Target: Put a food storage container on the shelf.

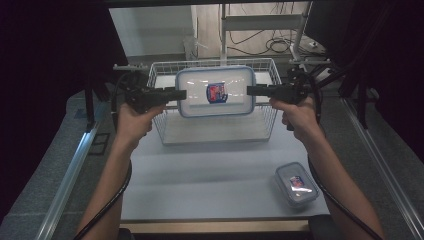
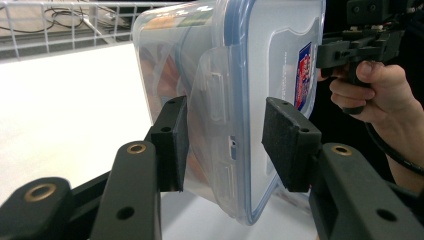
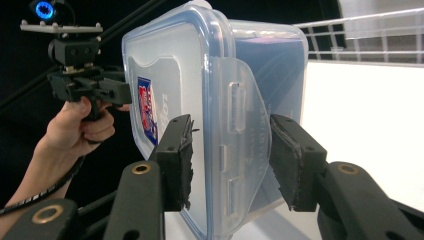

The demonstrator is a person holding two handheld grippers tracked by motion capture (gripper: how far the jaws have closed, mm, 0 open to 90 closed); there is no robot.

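A white counter (image 1: 210,175) carries a wire basket (image 1: 165,131). Left tongs (image 1: 181,93) and right tongs (image 1: 251,90) clamp the box (image 1: 216,92) between them, over the basket. Left gripper view: pads straddle its latch (image 2: 215,100). Right gripper view: likewise. Likely lifting it out; next, carry it level toward the small box (image 1: 296,183).

left gripper (image 1: 181,94), right gripper (image 1: 251,90), jaws clamped, facing inward

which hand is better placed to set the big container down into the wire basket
Neither alone. The left gripper and the right gripper each clamp one end of the big container, held level over the wire basket; they should lower it together.
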